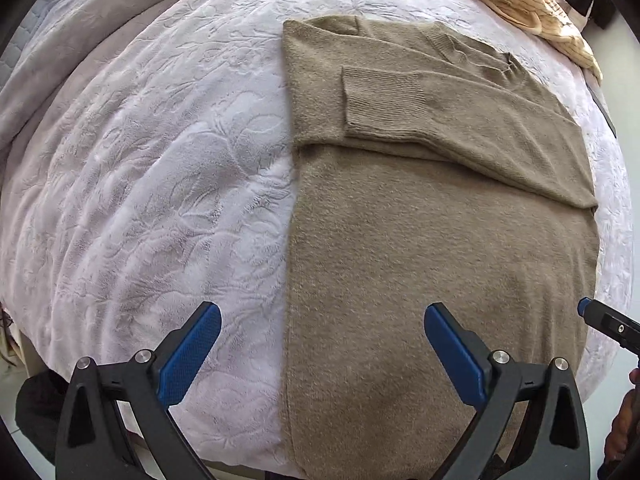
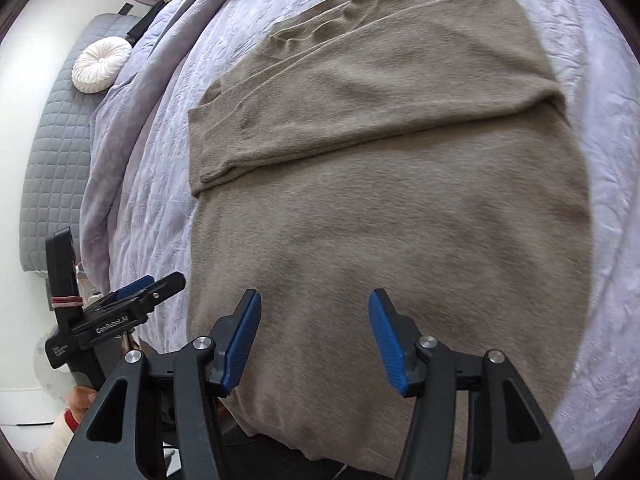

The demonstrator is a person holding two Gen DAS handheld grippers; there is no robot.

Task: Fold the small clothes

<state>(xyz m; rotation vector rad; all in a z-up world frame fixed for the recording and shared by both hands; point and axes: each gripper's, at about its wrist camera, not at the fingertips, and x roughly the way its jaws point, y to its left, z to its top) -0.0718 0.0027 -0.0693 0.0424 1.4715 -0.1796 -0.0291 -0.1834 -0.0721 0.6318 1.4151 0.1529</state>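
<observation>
Nearest in the left wrist view, the left gripper (image 1: pixel 322 322) hangs with its blue-padded fingers (image 1: pixel 192 354) spread wide and nothing between them; one pad is over the bedspread, the other over the sweater's lower part. In the right wrist view the right gripper (image 2: pixel 314 312) is open too, less widely, empty, both pads (image 2: pixel 386 334) above the lower part of the garment. Whether either pad touches the knit I can't tell from here.

The task's thing, a tan knit sweater (image 1: pixel 432 248), lies flat on a pale lilac embossed bedspread (image 1: pixel 152 168), hem toward the near edge of the bed, neckline (image 2: pixel 360 0) at the far end. Both sleeves are folded across the chest, the ribbed cuff (image 1: pixel 380 98) of the upper one lying near the sweater's left edge. The hem runs off below the grippers and is cut off from view.

At the far right edge of the left view only the tip of the right gripper shows. In the right view the left gripper appears side-on at lower left, and a hand (image 2: pixel 82 398) holds its grip, partly cut by the frame.

Further back, a cream striped garment (image 1: pixel 532 4) lies crumpled at the bedspread's far right edge, running out of frame. Farthest off, a round white pleated cushion (image 2: pixel 102 64) leans against a grey quilted headboard (image 2: pixel 56 152).
</observation>
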